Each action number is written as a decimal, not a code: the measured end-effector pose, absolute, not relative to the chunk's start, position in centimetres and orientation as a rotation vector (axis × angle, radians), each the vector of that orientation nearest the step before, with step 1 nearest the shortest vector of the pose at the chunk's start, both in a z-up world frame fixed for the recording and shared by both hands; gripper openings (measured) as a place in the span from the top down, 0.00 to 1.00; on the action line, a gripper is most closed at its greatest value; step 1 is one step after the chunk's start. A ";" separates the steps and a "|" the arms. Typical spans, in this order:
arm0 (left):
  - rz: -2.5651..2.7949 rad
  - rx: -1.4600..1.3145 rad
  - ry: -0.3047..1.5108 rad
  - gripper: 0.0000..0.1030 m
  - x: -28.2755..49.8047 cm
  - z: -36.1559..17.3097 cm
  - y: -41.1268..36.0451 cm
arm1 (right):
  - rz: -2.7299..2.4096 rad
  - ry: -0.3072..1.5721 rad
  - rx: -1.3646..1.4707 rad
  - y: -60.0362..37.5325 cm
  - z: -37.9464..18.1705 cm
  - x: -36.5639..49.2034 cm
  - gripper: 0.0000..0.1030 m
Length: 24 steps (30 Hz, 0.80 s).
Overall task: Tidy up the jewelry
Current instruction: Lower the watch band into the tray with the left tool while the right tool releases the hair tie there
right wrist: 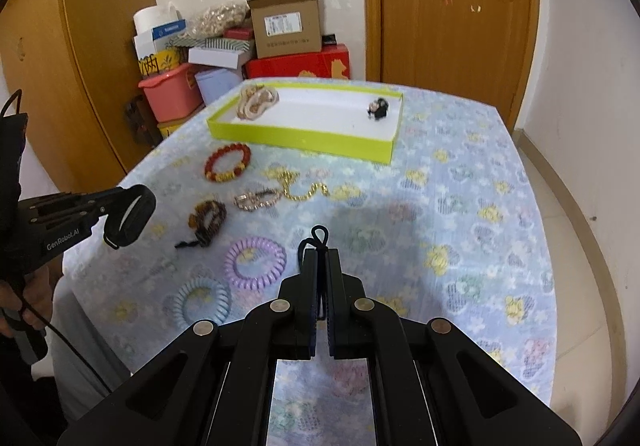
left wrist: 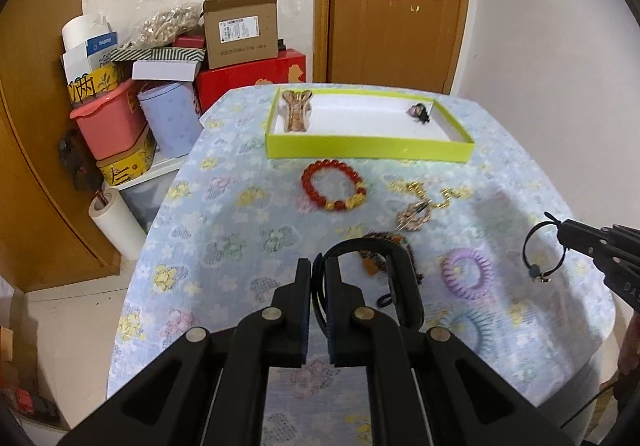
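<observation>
Near the tray (left wrist: pixel 368 152), on its front side, your left gripper (left wrist: pixel 318 266) is clamped on a black band (left wrist: pixel 404 278), whose loop arcs to the right of the fingers, clear of the cloth (left wrist: pixel 240 230). Your right gripper (right wrist: pixel 322 256) is pinched on a thin black hair tie (left wrist: pixel 538 246); its loop hangs down from the tips. Inside the tray, a clip (left wrist: pixel 296 112) lies lengthwise toward the door (left wrist: pixel 396 6).
</observation>
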<state>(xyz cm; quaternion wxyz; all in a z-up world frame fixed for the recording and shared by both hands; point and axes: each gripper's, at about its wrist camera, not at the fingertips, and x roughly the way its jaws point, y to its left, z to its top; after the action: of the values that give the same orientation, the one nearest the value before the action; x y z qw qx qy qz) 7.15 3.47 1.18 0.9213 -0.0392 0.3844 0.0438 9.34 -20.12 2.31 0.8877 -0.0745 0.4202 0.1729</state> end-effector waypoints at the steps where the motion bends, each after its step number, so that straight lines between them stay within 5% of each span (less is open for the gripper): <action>1: 0.087 -0.082 0.786 0.94 7.1 1.4 3.5 | 0.364 0.868 -0.153 -20.1 2.5 9.4 0.97; 24: 0.032 -0.105 0.749 0.93 13.5 3.5 5.3 | 0.408 0.822 -0.170 -17.9 4.3 16.2 0.97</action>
<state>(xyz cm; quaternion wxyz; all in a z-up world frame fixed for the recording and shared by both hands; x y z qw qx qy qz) 13.53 5.32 3.48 0.9293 -0.0512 0.3654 0.0157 16.22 -17.88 4.30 0.8932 -0.0818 0.3961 0.1968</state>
